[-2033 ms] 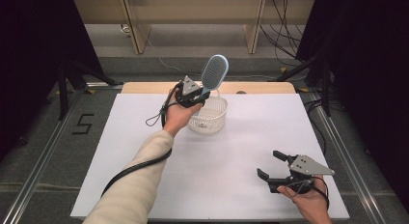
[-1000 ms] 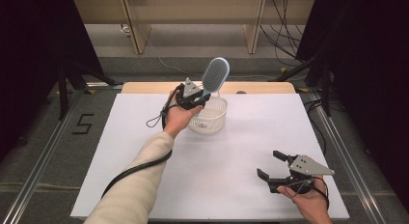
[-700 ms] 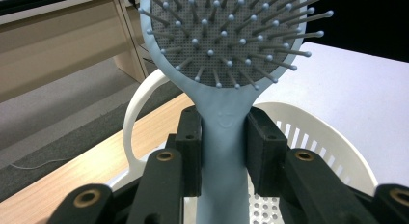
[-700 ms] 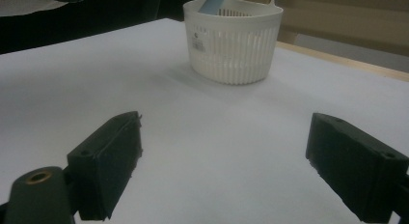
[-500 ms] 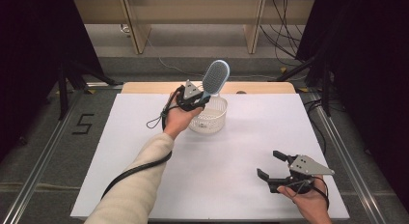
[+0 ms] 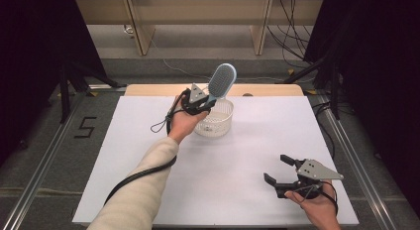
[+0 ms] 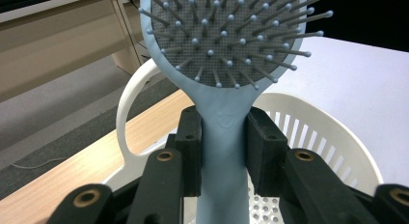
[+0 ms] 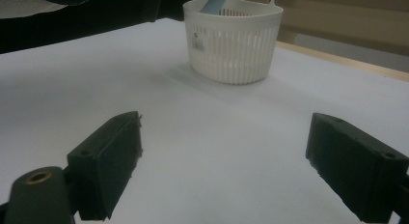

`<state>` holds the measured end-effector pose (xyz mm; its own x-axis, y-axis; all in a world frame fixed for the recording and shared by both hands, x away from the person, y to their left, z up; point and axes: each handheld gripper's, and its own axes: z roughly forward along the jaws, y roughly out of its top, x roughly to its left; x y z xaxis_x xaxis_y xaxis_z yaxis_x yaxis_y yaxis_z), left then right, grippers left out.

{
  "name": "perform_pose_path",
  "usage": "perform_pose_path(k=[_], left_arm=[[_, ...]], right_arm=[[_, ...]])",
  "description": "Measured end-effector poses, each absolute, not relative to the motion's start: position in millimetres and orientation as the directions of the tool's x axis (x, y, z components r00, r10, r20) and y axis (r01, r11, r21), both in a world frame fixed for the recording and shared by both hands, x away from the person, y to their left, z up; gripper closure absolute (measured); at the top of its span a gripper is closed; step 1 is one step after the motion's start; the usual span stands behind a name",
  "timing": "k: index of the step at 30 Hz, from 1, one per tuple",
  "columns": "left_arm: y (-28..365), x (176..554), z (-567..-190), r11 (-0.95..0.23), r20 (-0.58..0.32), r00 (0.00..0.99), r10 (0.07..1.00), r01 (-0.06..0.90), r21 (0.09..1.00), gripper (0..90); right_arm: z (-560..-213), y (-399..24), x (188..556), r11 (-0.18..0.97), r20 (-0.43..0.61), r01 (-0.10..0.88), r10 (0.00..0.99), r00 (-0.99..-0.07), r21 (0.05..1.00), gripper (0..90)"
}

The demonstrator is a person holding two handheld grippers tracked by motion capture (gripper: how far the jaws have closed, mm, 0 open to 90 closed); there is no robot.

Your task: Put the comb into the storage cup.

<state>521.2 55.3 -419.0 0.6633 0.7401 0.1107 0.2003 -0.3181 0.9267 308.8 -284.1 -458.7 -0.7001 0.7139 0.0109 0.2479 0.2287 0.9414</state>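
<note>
Between left hand-held gripper (image 7: 223, 151) pads, hairbrush (image 7: 226, 64) bristles.

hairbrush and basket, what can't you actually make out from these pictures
- Hairbrush top: cut off by the upper edge of the left gripper view.
- Handle end: hidden below the left gripper, whose pads clamp the handle.
- Basket inside: in the high view the hand and gripper cover part of it; in the right gripper view its wall hides the floor.
- Basket label: too small to read in the right gripper view.
- Right gripper: open, nothing between its jaws.
</note>
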Motion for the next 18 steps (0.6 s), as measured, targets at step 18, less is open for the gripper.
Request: perform_pose_path(k=[18], left_arm=[[55.1, 521.4, -423.2, -0.34, 0.124, 0.668, 0.734, 0.204, 0.918, 69.4]], right_arm=[[-458.8, -284.2, 308.8, 0.228, 0.013, 0.249, 0.713, -0.701, 0.941, 13.1]])
